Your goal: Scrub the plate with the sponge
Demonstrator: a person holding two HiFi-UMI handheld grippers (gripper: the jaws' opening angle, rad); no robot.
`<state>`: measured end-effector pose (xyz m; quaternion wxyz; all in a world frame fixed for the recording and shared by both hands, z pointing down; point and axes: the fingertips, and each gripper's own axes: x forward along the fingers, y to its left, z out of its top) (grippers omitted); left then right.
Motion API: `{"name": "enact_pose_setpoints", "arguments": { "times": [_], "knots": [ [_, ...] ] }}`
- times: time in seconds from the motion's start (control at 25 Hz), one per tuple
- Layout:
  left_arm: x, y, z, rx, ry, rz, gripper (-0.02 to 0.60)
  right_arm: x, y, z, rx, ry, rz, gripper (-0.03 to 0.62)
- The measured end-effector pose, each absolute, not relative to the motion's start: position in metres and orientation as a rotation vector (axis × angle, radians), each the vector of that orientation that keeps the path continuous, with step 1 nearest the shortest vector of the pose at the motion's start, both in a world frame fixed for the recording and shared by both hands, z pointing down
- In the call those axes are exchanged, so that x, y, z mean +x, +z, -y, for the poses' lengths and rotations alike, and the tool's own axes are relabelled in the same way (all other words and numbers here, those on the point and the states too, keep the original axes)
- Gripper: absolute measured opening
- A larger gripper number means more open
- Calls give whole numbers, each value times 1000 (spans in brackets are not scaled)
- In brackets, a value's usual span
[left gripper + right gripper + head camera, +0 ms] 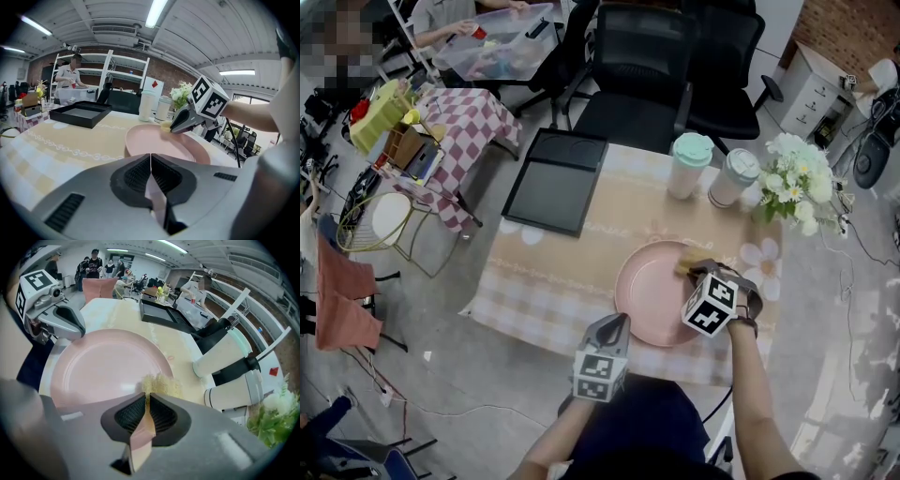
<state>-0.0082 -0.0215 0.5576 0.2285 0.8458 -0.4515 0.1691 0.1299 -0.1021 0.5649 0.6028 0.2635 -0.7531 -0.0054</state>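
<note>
The round pink plate [652, 298] lay on the near right part of a table covered with a beige checked cloth [539, 281]. The right gripper [146, 398] had its jaws closed on a frayed yellow sponge [161, 384], which was pressed against the plate's far right edge. The left gripper [151, 158] had its jaws shut together with nothing between them, and its tips rested at the plate's near left rim. At the far left corner of the table sat a flat black rectangular tray [551, 180]. Along the far edge stood a pale tumbler with a mint-green lid [689, 165] and, just right of it, a white-lidded tumbler [733, 177]. A bunch of white flowers [794, 178] stood at the far right corner.
</note>
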Motion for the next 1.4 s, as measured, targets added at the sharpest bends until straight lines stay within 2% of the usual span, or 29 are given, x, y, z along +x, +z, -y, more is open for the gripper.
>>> {"name": "enact_pose_setpoints", "arguments": {
  "times": [1.4],
  "knots": [
    [-4, 557, 22, 2335, 465, 1233, 12, 137, 591, 96, 692, 141, 1768, 32]
  ]
}}
